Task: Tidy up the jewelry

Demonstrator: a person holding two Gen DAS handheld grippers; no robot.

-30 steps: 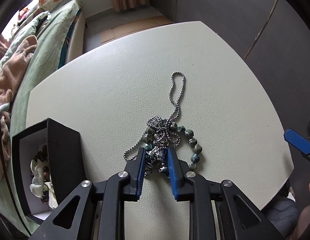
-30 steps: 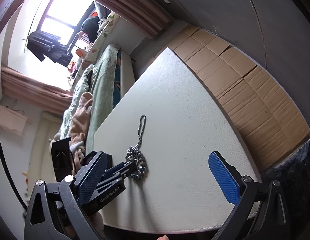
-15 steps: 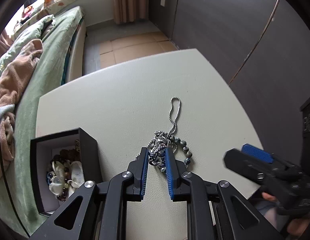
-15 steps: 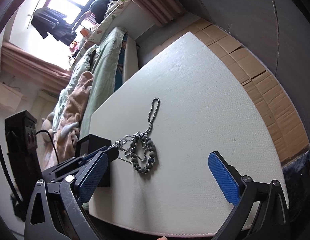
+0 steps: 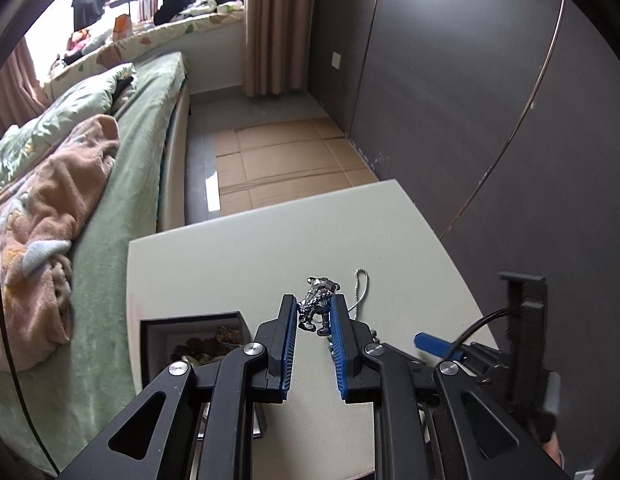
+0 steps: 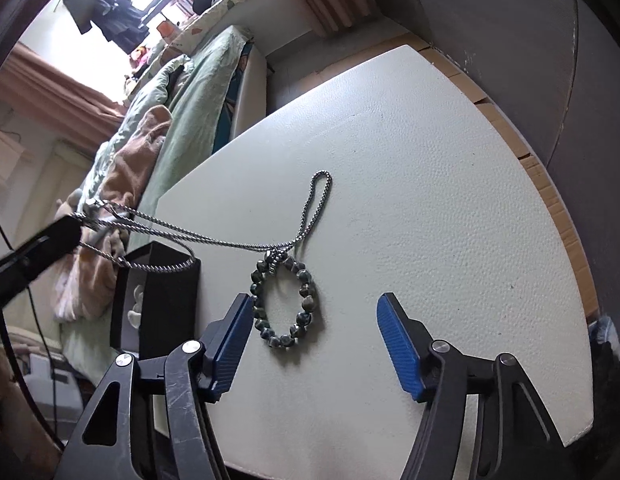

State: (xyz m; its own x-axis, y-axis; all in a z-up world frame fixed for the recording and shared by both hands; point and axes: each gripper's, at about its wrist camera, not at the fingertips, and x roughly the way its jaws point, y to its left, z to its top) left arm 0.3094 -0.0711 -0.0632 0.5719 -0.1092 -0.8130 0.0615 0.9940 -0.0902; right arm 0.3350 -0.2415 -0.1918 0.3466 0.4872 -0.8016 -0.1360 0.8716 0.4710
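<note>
My left gripper [image 5: 313,312] is shut on the pendant [image 5: 317,307] of a silver chain necklace [image 6: 230,245] and holds it raised above the white table [image 6: 409,200]. The chain stretches from the gripper down to the table, where its far loop [image 6: 317,196] still lies. A dark green bead bracelet [image 6: 286,304] lies on the table; the chain crosses its top. My right gripper [image 6: 313,340] is open, low over the table, with the bracelet just in front of its left finger [image 6: 230,340].
A black open jewelry box [image 5: 190,340] with shell and bead pieces inside stands at the table's left edge; it also shows in the right wrist view [image 6: 158,300]. A bed with green bedding [image 5: 70,200] lies beyond the left edge. A dark wall [image 5: 469,100] is on the right.
My left gripper has risen with the pendant, pulling the chain taut off the table and away from the bracelet. My right gripper has moved in closer to the bracelet.
</note>
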